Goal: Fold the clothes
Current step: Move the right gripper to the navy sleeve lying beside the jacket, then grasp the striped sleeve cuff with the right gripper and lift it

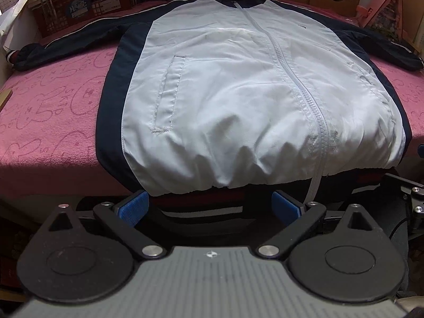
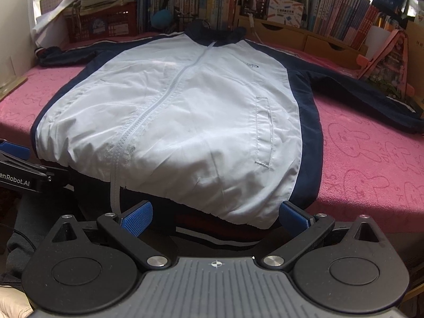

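Note:
A white and navy zip jacket (image 1: 238,84) (image 2: 185,111) lies flat, front up, on a pink cloth, with both sleeves spread out sideways and its collar at the far end. Its striped hem band (image 1: 204,210) (image 2: 217,237) hangs over the near table edge. My left gripper (image 1: 209,206) is open, its blue pads (image 1: 132,208) either side of the hem's left half. My right gripper (image 2: 216,218) is open too, with blue pads (image 2: 137,220) flanking the hem's right half. Neither holds the fabric. The left gripper's body (image 2: 23,175) shows at the right wrist view's left edge.
The pink patterned cloth (image 1: 53,111) (image 2: 371,159) covers the table. Behind it stand a red crate of papers (image 2: 103,23), rows of books (image 2: 331,13), wooden drawers (image 2: 291,37) and a pink bag (image 2: 389,61) by the right sleeve.

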Demonstrator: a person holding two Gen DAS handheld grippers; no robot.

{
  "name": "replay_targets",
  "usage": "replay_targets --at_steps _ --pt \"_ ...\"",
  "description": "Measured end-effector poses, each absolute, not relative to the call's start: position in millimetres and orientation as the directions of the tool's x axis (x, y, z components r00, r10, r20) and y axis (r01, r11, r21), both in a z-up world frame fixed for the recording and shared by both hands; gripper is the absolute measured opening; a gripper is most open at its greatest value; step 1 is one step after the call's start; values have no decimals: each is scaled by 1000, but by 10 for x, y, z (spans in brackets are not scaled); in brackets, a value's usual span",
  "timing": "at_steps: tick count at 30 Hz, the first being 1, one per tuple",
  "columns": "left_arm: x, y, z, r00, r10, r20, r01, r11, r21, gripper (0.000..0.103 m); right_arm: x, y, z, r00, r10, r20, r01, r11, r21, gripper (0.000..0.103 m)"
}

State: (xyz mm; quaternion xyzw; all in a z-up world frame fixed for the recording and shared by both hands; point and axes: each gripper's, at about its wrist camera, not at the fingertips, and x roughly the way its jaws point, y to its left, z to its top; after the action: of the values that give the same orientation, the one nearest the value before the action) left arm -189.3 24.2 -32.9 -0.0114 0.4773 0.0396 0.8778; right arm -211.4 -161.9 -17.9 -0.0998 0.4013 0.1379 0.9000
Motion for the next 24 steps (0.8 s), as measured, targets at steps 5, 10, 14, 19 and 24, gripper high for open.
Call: replay_targets --at_steps 5,10,14,19,24 --pt "-1900 240 -311 548 57 -835 -85 996 12 100 -2117 -1639 -114 652 196 -733 -341 939 -53 102" --pt "-1774 278 -150 603 50 -796 -79 997 3 100 -1898 -2000 69 744 200 -638 -277 961 -21 102" --pt "-1533 283 22 676 73 -733 -86 996 19 101 -1648 -2400 217 823 168 -543 -185 982 24 103" --pt "-1172 230 85 726 61 -685 -87 996 -4 103 -1007 -3498 177 885 65 -462 68 962 264 103" --pt "-848 183 80 752 62 -656 -98 995 -19 103 -376 -4546 1 898 -65 -436 294 825 483 103"
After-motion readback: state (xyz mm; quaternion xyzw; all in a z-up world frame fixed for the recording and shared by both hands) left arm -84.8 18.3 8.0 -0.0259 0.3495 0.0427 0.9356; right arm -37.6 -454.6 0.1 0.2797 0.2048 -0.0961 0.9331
